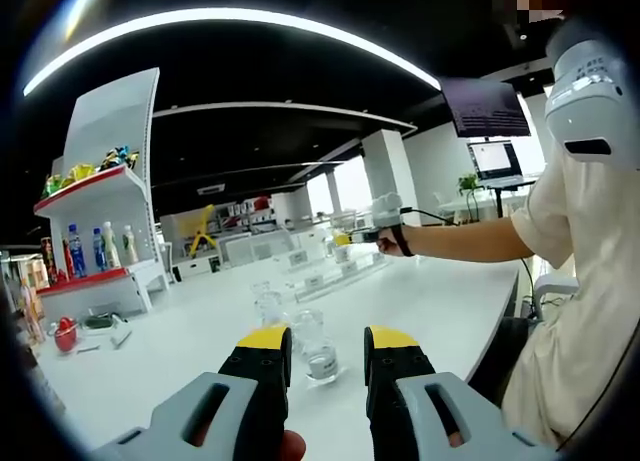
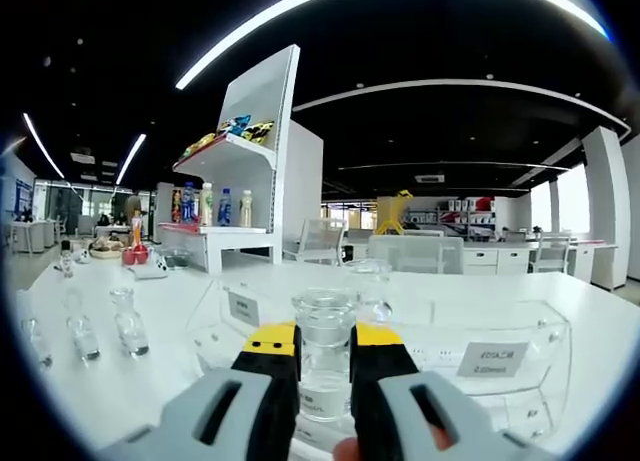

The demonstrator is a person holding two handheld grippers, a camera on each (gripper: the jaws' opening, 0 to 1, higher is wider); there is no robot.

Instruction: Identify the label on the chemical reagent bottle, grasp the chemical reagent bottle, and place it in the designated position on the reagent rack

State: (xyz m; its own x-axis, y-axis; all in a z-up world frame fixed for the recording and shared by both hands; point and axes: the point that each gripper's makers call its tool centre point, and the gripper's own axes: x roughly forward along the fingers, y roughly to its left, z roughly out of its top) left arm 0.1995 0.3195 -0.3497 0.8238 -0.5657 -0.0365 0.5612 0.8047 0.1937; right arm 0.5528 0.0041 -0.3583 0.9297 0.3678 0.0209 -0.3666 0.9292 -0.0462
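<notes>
- Holding a clear reagent bottle (image 2: 324, 356) between the jaws of the right gripper (image 2: 324, 353), I see the main danger in its smooth glass: if my grip is loose or I tilt the hand, I judge the bottle could slip down or turn before it reaches its place.
- I cannot read the small white label (image 2: 322, 402) low on the bottle, and the tags (image 2: 493, 358) on the reagent rack (image 2: 545, 346) are too small as well; a wrong slot is therefore possible if I do not check the names.
- In the right gripper view the rack is transparent and stands just behind the bottle, so its front wall is hard to see. I think the bottle bottom could strike this wall if I push forward too low.
- Right jaws are clenched on the bottle body, one yellow-tipped jaw at each side, and the round stopper stands upright above the tips.
- In the left gripper view the left gripper (image 1: 326, 353) has its jaws released, with a gap between them and nothing inside.
- Another small glass bottle (image 1: 320, 349) stands on the white table (image 1: 430, 301) beyond that gap, near the tips, but apart from them; one more bottle (image 1: 267, 306) stands a little farther to the left.
- Far on the right of this view, the right gripper (image 1: 352, 238) is stretched over the rack (image 1: 330, 271).
- Three more bottles (image 2: 128, 323) wait on the table at the left in the right gripper view; a careless swing of the arm could knock them.
</notes>
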